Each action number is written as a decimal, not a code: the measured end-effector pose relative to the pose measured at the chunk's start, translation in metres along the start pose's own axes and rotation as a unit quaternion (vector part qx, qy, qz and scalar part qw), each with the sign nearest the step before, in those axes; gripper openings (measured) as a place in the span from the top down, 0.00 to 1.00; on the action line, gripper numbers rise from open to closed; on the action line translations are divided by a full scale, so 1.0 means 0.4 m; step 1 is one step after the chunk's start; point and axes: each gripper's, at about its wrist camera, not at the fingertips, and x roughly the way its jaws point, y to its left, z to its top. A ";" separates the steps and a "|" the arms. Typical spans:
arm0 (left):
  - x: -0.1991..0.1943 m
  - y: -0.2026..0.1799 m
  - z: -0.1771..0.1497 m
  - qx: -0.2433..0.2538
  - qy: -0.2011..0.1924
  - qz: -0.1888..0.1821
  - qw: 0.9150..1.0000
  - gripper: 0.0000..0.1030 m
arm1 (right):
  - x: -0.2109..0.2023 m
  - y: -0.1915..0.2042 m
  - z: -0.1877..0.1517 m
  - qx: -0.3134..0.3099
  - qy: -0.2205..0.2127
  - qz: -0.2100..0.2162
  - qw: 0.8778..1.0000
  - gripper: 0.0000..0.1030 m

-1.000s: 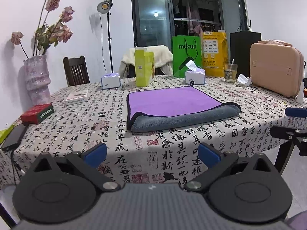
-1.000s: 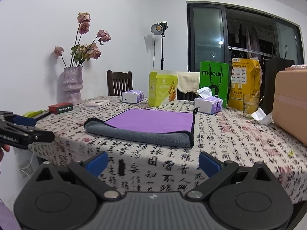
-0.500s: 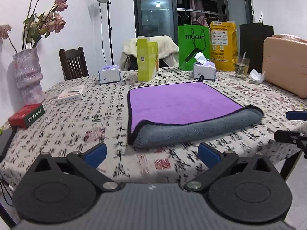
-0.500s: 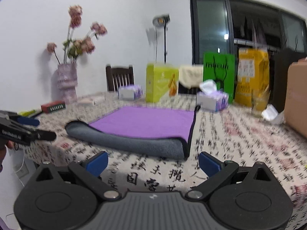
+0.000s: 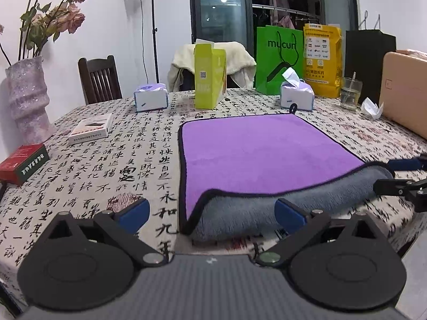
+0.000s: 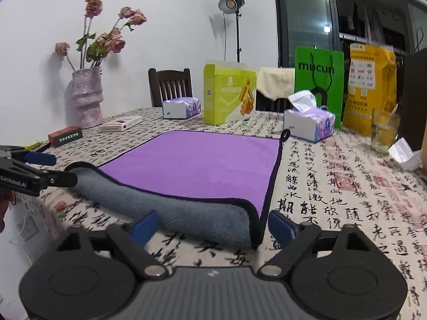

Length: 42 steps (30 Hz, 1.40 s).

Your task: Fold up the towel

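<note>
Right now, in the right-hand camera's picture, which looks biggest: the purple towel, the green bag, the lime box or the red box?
Largest to smallest, as they look:
1. purple towel
2. green bag and lime box: about alike, and the bag stands farther back, so unranked
3. red box

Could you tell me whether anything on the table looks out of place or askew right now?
Only mildly: the towel has its near edge rolled over, grey underside showing. The glass stands upright; nothing looks spilled.
</note>
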 end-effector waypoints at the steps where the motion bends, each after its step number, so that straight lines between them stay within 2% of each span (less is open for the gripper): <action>1: 0.008 0.001 0.003 -0.002 0.002 0.000 1.000 0.06 | 0.009 -0.007 0.003 0.005 0.003 0.002 1.000 0.26; 4: 0.028 0.005 0.008 -0.008 0.009 -0.005 1.000 0.21 | 0.030 -0.024 0.009 0.018 0.009 0.002 1.000 0.39; 6: 0.041 0.006 0.009 -0.008 0.019 -0.014 1.000 0.40 | 0.035 -0.030 0.011 0.023 0.007 0.003 1.000 0.45; 7: 0.046 0.005 0.009 -0.008 0.023 -0.019 1.000 0.43 | 0.038 -0.033 0.012 0.023 0.007 0.003 1.000 0.53; 8: 0.050 0.003 0.008 -0.007 0.027 -0.022 0.999 0.51 | 0.041 -0.035 0.013 0.024 0.008 0.003 1.000 0.63; 9: 0.054 0.002 0.008 -0.005 0.029 -0.024 0.999 0.57 | 0.045 -0.037 0.014 0.023 0.012 0.002 1.000 0.68; 11: 0.059 0.001 0.004 -0.003 0.033 -0.026 0.999 0.58 | 0.055 -0.039 0.016 0.020 0.021 -0.002 1.000 0.84; 18: 0.066 0.008 -0.008 -0.009 0.038 -0.024 0.999 0.57 | 0.066 -0.033 0.016 -0.004 0.039 -0.003 0.999 0.86; 20: 0.066 0.005 -0.007 -0.004 0.039 -0.023 0.999 0.57 | 0.067 -0.027 0.017 -0.014 0.039 -0.004 0.999 0.92; 22: 0.063 0.006 -0.003 -0.001 0.038 -0.027 0.999 0.77 | 0.066 -0.019 0.018 -0.021 0.037 -0.004 0.999 0.95; 23: 0.060 0.005 0.000 0.001 0.036 -0.025 0.999 0.94 | 0.067 -0.016 0.019 -0.024 0.037 -0.006 0.999 0.95; 28: 0.054 0.012 0.019 0.004 0.023 -0.019 1.000 0.94 | 0.059 -0.039 0.030 0.000 0.021 0.002 1.000 0.96; 32: 0.059 0.016 0.049 0.005 0.007 -0.018 1.000 0.94 | 0.060 -0.047 0.058 -0.005 0.006 0.004 1.000 0.96; 39: 0.121 0.027 0.119 0.020 -0.004 -0.018 1.000 0.94 | 0.109 -0.094 0.129 0.006 -0.003 0.021 1.000 0.96; 42: 0.161 0.048 0.163 0.008 0.004 -0.029 1.000 0.94 | 0.141 -0.113 0.166 0.003 -0.003 0.029 1.000 0.96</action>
